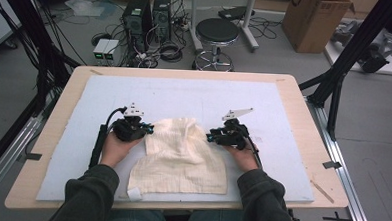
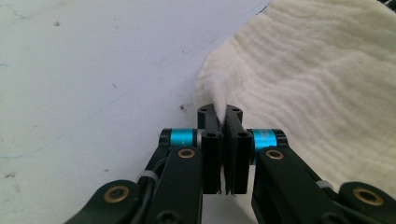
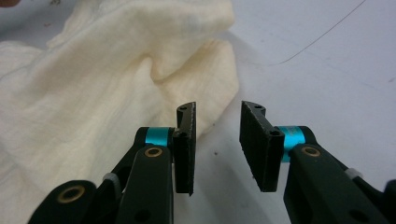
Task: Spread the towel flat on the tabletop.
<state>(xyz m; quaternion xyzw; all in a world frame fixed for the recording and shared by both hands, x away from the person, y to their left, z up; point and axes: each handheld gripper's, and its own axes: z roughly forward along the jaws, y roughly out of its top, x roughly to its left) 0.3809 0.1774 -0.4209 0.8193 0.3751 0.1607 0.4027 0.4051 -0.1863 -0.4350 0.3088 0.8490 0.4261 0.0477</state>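
On white mat [image 1: 184, 97], cloth [image 1: 179, 155] corner pinched in left claw [image 2: 223, 116].

Bare mat [image 1: 184, 97] beyond cloth [image 1: 182, 155] lies unobstructed.

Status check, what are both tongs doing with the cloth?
Left tongs shut on cloth edge. Right tongs open beside cloth, nothing between them. Nothing in the way.

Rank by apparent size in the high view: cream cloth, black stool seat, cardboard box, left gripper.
1. Cream cloth.
2. Cardboard box, though it is cut off by the frame and farther away, so its rank against the cloth is unsure.
3. Black stool seat.
4. Left gripper, close to the stool seat.
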